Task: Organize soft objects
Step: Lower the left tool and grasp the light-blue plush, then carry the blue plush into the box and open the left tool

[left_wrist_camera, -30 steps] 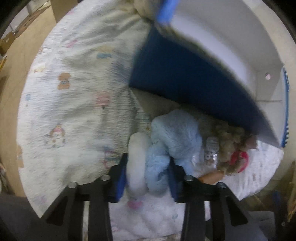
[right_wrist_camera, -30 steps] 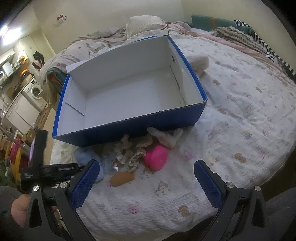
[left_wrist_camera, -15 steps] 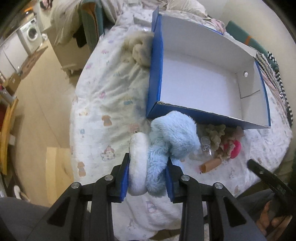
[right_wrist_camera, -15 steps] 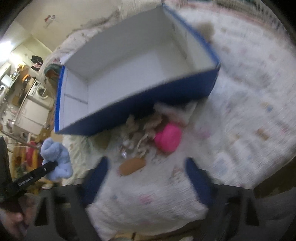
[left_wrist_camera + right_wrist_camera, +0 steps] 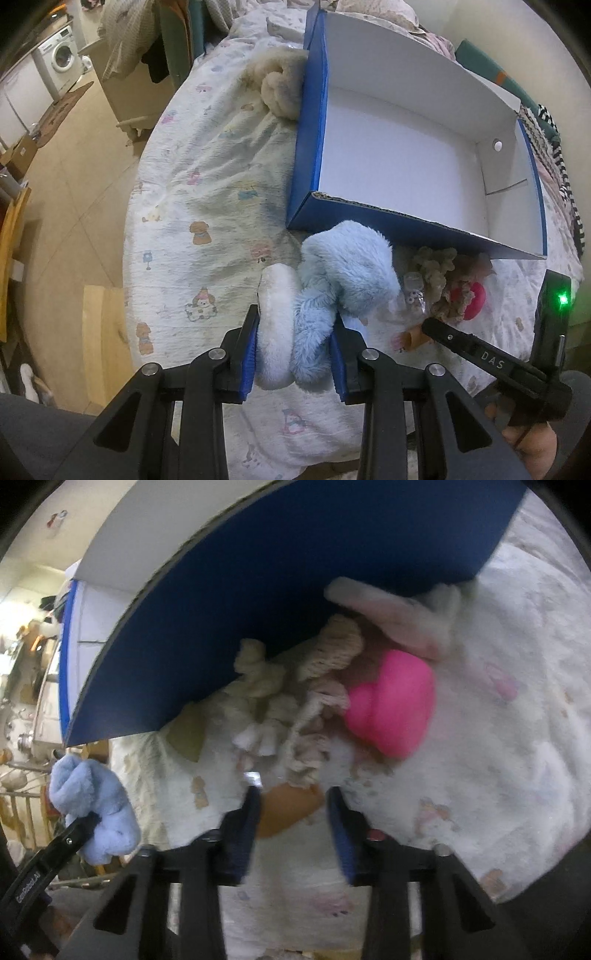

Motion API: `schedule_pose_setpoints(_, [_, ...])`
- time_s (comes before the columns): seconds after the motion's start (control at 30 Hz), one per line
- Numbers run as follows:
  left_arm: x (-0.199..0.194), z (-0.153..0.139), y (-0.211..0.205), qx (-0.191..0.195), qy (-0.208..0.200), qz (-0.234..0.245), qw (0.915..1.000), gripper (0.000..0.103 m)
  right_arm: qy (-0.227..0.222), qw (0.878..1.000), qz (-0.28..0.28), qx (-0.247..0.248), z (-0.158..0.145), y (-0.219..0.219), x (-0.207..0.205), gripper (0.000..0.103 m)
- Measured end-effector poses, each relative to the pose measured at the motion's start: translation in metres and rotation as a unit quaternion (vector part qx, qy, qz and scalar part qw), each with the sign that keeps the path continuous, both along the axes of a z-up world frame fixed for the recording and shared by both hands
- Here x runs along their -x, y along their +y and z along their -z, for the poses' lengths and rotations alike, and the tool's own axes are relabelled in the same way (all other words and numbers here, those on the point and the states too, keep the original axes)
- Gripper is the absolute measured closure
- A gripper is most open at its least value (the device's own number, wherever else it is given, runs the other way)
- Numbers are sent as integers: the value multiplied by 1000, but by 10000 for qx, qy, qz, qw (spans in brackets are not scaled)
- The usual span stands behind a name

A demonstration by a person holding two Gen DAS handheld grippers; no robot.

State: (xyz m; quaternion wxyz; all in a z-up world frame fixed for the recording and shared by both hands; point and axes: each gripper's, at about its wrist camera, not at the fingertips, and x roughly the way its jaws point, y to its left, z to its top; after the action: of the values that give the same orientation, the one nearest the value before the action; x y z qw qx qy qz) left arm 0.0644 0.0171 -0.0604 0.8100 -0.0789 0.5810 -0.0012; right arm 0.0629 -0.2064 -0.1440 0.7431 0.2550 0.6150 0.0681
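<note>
We hold the left tool (image 5: 293, 354) clenched on a light-blue plush toy (image 5: 343, 284), whose white fluffy part presses against the left pad and whose blue limb presses against the right one. The toy hangs just in front of the near corner of the blue cardboard box (image 5: 310, 122), which sits open on the bed (image 5: 207, 192) with its white inside showing. Against the box's far left wall lies a beige plush toy (image 5: 279, 88).

At the foot of the box's near wall we see a small heap: a cream knitted piece (image 5: 332, 650), some frayed cream fabric (image 5: 266, 686), a pink heart-shaped cushion (image 5: 395, 705) and a pale plush limb (image 5: 399, 616) that touches the wall.

Our right tool (image 5: 291, 808) is low over the bedsheet, in front of that heap, its pads set either side of a small orange-brown object (image 5: 288, 806). The view is blurred, so we cannot tell whether the pads press on it or stand apart from it.
</note>
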Motion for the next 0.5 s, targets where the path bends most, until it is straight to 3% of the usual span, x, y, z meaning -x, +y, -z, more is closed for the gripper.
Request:
schedule_pose_setpoints(0.03, [0, 0, 0, 3, -12, 0, 10000, 73, -55, 10000, 7, -32, -1, 2, 0, 69])
schedule_pose_setpoints(0.1, [0, -1, 3, 37, -27, -29, 10000, 73, -137, 9999, -66, -58, -2, 7, 0, 86])
schedule_pose_setpoints(0.17, [0, -2, 4, 88, -27, -46, 9999, 73, -193, 9997, -121, -26, -5, 9, 1, 95])
schedule_pose_setpoints(0.33, [2, -3, 3, 76, -45, -39, 10000, 73, -251, 9995, -158, -145, -16, 9, 16, 97])
schedule_pose_setpoints(0.5, [2, -2, 3, 58, -51, -34, 10000, 73, -601, 9975, -330, -161, -37, 17, 30, 97])
